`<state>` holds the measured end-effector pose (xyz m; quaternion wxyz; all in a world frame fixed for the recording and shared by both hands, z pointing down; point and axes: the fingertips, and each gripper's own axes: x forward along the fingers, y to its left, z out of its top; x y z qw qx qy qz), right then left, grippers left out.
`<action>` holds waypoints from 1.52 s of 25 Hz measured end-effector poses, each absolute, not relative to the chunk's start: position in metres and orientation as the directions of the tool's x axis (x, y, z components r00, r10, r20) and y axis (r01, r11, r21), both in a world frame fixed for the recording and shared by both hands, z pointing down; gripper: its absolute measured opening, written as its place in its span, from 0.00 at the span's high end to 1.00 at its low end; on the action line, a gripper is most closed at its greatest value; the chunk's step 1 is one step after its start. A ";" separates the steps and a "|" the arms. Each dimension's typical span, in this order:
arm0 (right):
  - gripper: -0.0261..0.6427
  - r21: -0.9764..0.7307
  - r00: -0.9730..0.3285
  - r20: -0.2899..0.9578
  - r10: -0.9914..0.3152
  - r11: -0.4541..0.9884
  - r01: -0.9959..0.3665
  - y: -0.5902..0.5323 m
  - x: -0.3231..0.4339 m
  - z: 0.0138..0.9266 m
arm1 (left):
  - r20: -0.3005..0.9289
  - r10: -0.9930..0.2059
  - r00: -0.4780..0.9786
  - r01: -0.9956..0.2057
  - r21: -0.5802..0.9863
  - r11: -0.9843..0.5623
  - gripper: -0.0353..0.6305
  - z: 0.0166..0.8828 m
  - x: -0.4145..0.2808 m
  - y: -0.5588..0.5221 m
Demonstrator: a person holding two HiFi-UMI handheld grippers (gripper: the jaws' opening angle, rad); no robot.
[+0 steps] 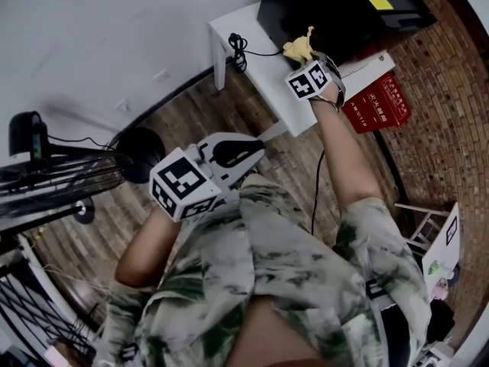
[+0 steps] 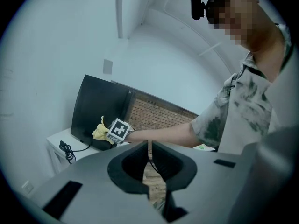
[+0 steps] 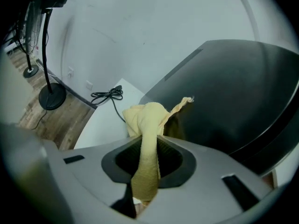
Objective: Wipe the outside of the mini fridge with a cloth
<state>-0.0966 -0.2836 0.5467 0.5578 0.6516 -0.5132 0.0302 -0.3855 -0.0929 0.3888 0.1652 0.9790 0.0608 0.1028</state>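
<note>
Bunching up above the jaw tips: the yellow cloth (image 3: 145,120), with one strip trailing down between the jaws. Clamping on that strip from both sides: the right gripper (image 3: 147,164). Touching the glossy black side of the mini fridge (image 3: 233,87) with the cloth's upper flap, and reflecting there just beside it. In the head view, lying between the right gripper (image 1: 307,58) and the mini fridge (image 1: 328,6): the cloth (image 1: 299,48), at the end of an outstretched arm.

Standing on a white table (image 3: 100,122) against a pale wall: the mini fridge. Lying coiled on the table near the fridge: a black cable (image 3: 107,95). Resting by the table's far side, on the brick-patterned floor: a red box (image 1: 378,105).

Hovering low, close to the person's patterned shirt and well apart from the fridge: the left gripper (image 2: 149,171). Meeting along a thin seam, with nothing gripped: its jaws. Standing on the wooden floor beside the table: a black stand (image 3: 51,97).
</note>
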 end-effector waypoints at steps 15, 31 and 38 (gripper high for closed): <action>0.83 0.726 0.391 0.442 -0.807 0.065 -0.685 -0.319 -0.146 0.414 | 0.160 0.140 0.977 0.078 0.340 -0.937 0.88 0.391 -0.393 -0.102; 0.83 0.807 0.521 0.229 -0.822 -0.139 -0.573 -0.354 -0.120 0.292 | 0.152 0.100 0.983 0.045 0.329 -0.943 0.88 0.386 -0.405 -0.094; 0.83 0.801 0.533 0.311 -0.787 -0.086 -0.593 -0.368 -0.114 0.344 | 0.160 0.062 0.985 0.006 0.332 -0.943 0.88 0.390 -0.409 -0.100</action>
